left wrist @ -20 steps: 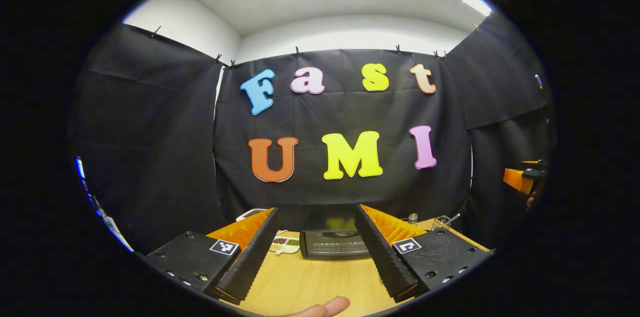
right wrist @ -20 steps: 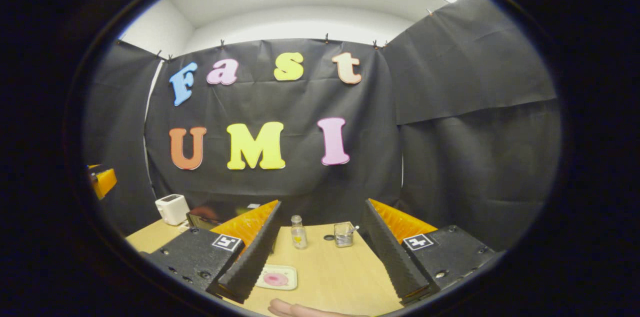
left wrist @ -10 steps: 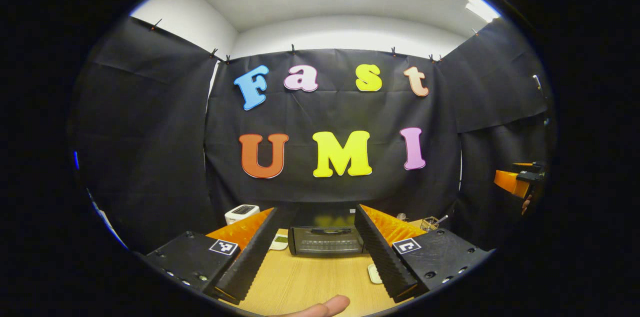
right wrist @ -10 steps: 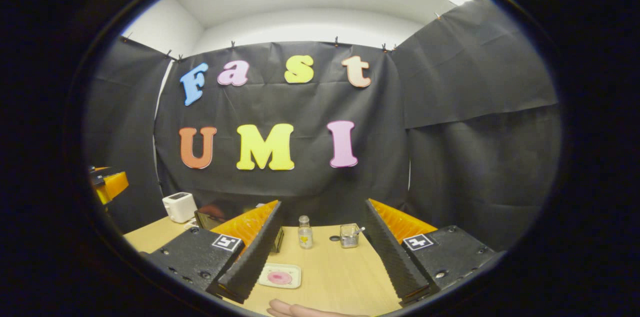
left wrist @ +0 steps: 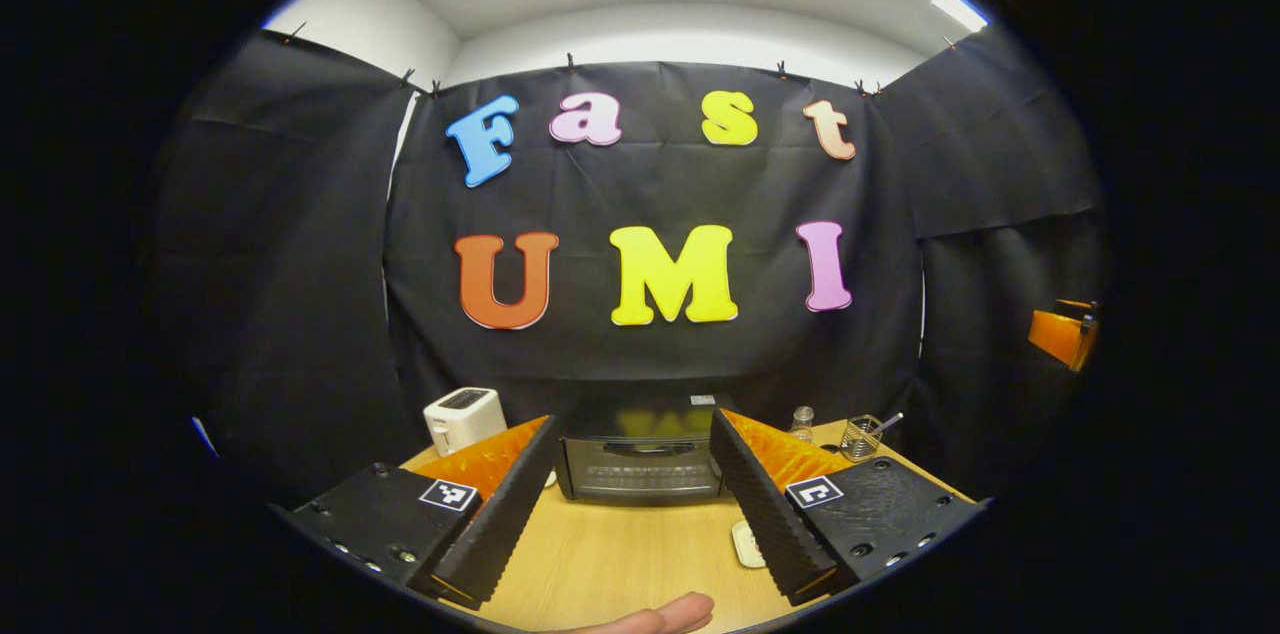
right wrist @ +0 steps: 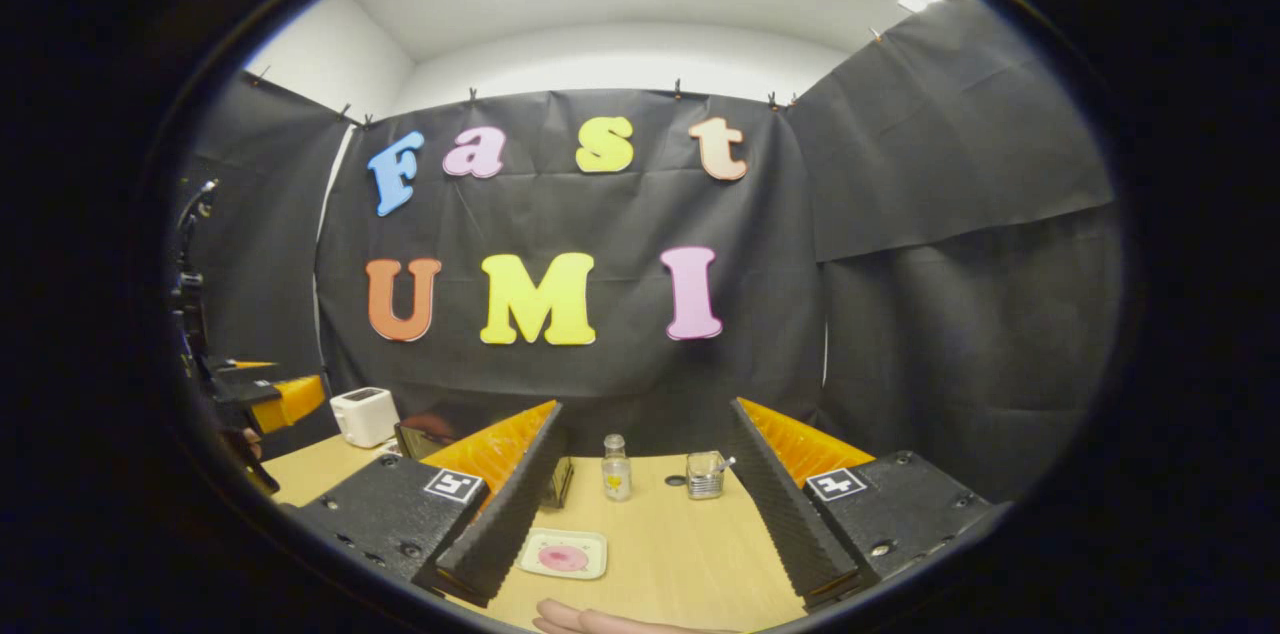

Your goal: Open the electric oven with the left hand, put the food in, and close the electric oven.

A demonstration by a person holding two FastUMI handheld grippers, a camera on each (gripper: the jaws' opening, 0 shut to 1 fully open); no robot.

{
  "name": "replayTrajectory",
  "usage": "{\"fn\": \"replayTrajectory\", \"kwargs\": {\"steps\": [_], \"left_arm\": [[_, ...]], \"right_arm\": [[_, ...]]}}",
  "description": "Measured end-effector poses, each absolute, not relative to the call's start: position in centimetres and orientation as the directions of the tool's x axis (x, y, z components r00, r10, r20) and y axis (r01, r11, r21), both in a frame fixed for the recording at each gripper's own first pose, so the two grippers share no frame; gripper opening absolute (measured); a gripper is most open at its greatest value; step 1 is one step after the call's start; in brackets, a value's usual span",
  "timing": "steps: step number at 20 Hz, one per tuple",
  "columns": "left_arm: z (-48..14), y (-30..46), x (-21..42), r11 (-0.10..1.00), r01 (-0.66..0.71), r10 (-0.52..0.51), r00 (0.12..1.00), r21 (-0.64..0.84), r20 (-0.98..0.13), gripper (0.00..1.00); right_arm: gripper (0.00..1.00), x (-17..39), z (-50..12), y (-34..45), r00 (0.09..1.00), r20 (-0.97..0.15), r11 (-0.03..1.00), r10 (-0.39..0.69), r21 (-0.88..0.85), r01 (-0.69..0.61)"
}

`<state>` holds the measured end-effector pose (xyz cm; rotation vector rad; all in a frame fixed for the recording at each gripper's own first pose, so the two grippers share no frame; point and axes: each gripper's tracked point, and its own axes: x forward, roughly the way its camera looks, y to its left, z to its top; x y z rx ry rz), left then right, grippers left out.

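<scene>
The black electric oven [left wrist: 640,470] stands at the back of the wooden table [left wrist: 620,564] with its door closed. It sits straight ahead between the fingers of my open left gripper [left wrist: 632,422], still some way off. In the right gripper view only a corner of the oven [right wrist: 422,435] shows behind my left finger. A white square plate with pink food [right wrist: 563,555] lies on the table low between the fingers of my open right gripper [right wrist: 645,409], which holds nothing. The plate's edge [left wrist: 745,544] peeks out beside the left gripper's right finger.
A white toaster [left wrist: 462,419] stands left of the oven. Right of the oven are a small glass bottle [right wrist: 616,467] and a wire cup with a spoon [right wrist: 705,474]. The other gripper appears at the view edges [left wrist: 1062,334] [right wrist: 270,396]. A person's fingertip [left wrist: 665,616] lies at the bottom.
The left gripper view has pulled back and shifted, bringing the toaster and more of the table into sight. In the right gripper view the scene slid right and the left gripper came further in.
</scene>
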<state>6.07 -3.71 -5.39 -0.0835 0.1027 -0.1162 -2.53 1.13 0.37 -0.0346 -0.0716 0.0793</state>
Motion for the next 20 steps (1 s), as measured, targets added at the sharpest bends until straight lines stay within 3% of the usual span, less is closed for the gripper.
{"fn": "replayTrajectory", "kwargs": {"steps": [4, 8, 11, 15, 20], "left_arm": [[-8.8, -5.5, 11.2, 0.982, 0.152, -0.169, 0.972, -0.115, -0.163, 0.96], [-12.9, -5.9, 17.4, 0.987, 0.121, -0.143, 0.960, -0.107, -0.241, 0.97], [-16.3, -7.8, 21.7, 0.977, 0.164, -0.201, 0.928, -0.139, -0.315, 0.96], [-19.7, -8.2, 26.2, 0.982, 0.144, -0.182, 0.901, -0.123, -0.394, 0.96], [-22.8, -9.5, 30.4, 0.980, 0.167, -0.199, 0.882, -0.113, -0.428, 0.96]], "right_arm": [[1.00, -2.3, -0.4, 0.9, 0.994, 0.053, 0.995, 0.092, -0.043, -0.090], [1.00, -2.2, -0.7, 0.7, 0.992, 0.053, 0.993, 0.114, -0.037, -0.112], [0.99, -2.1, -0.9, 0.7, 0.991, 0.062, 0.992, 0.119, -0.051, -0.116], [1.00, -1.5, -1.6, 0.5, 0.989, 0.061, 0.988, 0.133, -0.087, -0.127], [0.99, -0.8, -2.4, -0.8, 0.991, 0.064, 0.988, 0.117, -0.112, -0.110]]}}
